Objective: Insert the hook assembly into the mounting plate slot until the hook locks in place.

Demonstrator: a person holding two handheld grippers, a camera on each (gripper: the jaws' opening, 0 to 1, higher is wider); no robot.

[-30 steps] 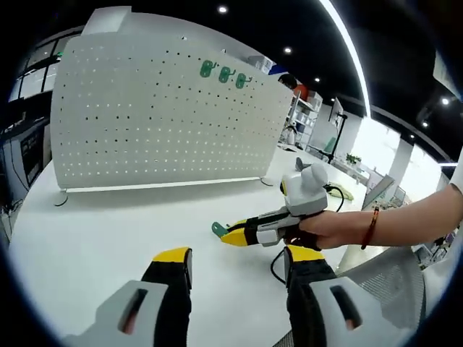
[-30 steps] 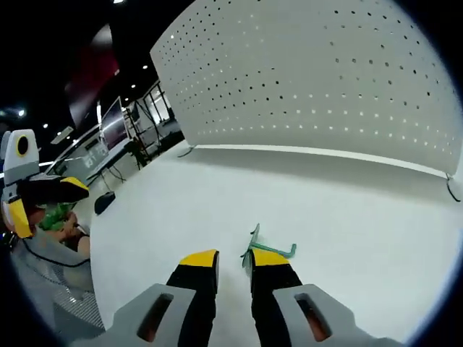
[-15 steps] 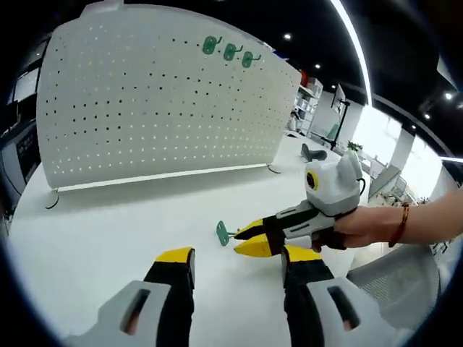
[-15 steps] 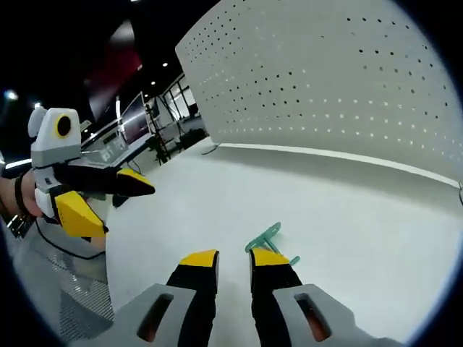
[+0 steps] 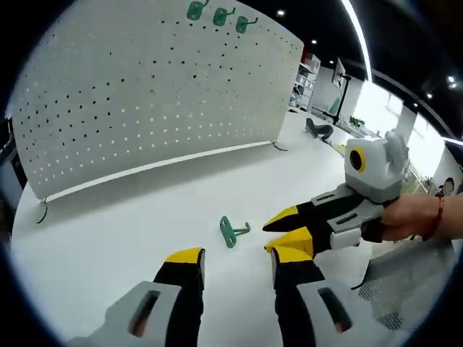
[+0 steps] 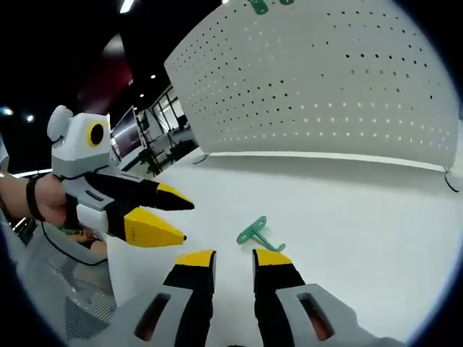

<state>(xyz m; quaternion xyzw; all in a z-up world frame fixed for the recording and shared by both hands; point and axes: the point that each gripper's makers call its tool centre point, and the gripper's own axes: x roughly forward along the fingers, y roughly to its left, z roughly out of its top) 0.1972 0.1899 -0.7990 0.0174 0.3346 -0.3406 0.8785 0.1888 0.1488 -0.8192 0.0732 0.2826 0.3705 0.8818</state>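
My right tongs (image 6: 226,257), open now, have let go of the green hook (image 5: 232,231), which lies on the tabletop (image 5: 116,217) at twelve o'clock of my open left tongs (image 5: 236,256), awaiting regrasp.

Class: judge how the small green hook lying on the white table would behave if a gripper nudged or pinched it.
The green hook looks thin and moulded, so probably stiff and light. Lying flat on the smooth table, it would likely slide, not roll. Its narrow stem may twist between the jaws.
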